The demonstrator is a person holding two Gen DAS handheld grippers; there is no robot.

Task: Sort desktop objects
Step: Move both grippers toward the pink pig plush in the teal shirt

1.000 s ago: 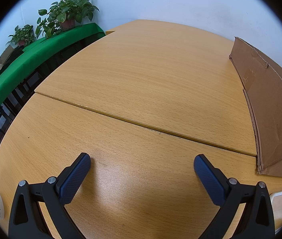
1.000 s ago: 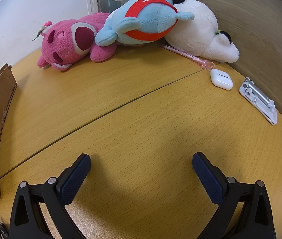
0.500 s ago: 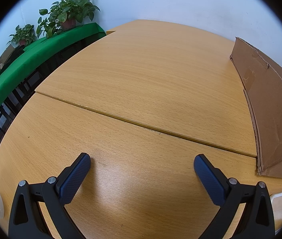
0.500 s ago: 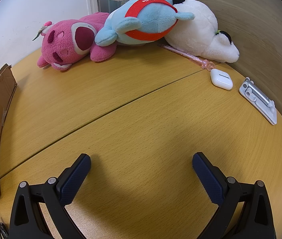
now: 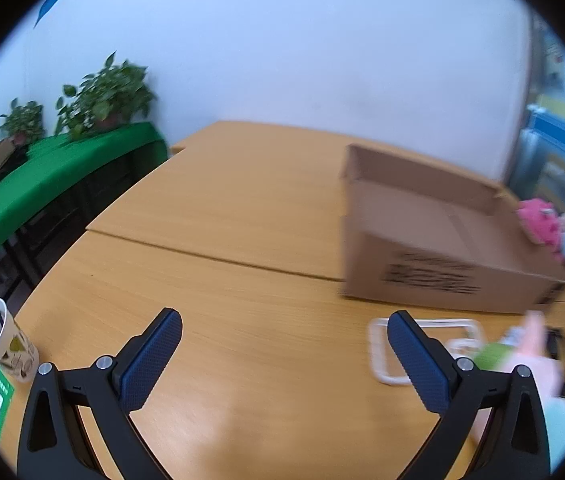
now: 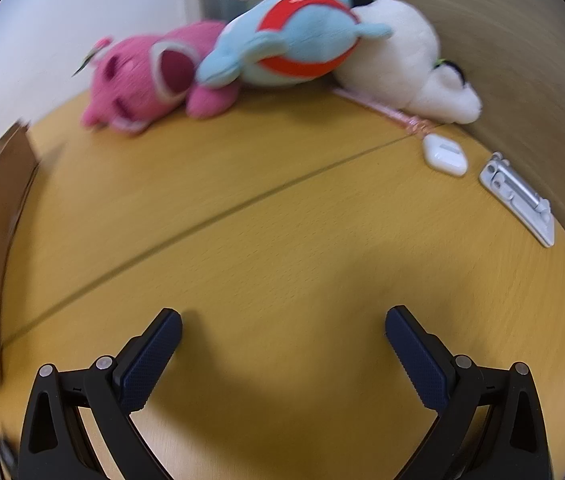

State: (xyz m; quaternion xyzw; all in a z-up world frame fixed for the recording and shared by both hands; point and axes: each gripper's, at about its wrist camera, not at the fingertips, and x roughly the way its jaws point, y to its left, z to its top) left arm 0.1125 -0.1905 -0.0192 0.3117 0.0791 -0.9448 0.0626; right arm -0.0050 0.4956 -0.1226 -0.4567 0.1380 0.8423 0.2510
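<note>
Left gripper [image 5: 284, 330] hovering wide open, holding nothing, box [image 5: 442, 256] lying ahead-right, right gripper [image 6: 282, 328] hovering wide open, holding nothing, plush toys [image 6: 282, 48] resting beyond, earbud case [image 6: 444, 155] sitting right.

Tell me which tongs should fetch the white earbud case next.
Right. The white earbud case lies ahead of the right tongs, which are open and empty, with bare table between. The left tongs, also open, face the cardboard box; the case is not in their view.

Four plush toys [image 6: 294, 40], one cardboard box [image 5: 434, 240], two potted plants [image 5: 110, 92], one paper cup [image 5: 0, 340].
</note>
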